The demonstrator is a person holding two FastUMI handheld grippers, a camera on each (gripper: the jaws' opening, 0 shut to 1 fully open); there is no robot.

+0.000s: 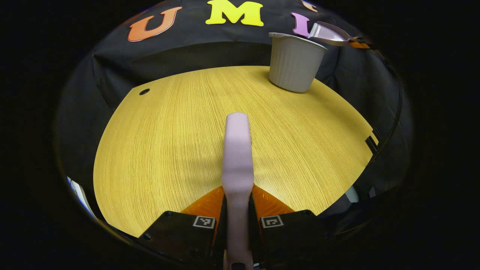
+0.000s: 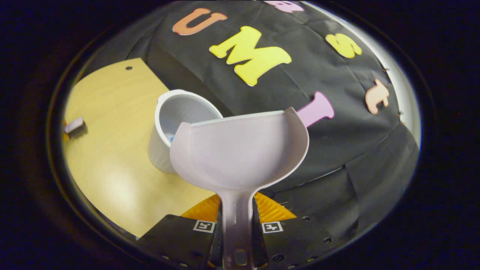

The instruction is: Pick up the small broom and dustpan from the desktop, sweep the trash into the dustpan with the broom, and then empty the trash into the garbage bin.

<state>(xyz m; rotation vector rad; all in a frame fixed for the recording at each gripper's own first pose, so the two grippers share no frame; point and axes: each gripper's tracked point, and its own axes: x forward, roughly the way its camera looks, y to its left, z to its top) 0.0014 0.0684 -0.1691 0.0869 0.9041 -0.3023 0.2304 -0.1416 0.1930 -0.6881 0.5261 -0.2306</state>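
Dustpan tipped over the garbage bin, broom held low over the bench.

Ahead of both claws, wooden bench [image 1: 157,150]; on it, beyond and right of the left claw [image 1: 237,215], ribbed garbage bin [image 1: 294,63]. Clamped by its handle in the right claw [image 2: 237,221], dustpan [image 2: 240,150], mouth at the bin's rim. Pinched in the left claw, broom [image 1: 237,157], pointing forward.

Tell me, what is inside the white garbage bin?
Inside the garbage bin, grey inner wall shows and a small blue bit near the dustpan's edge. That dustpan covers the bottom.
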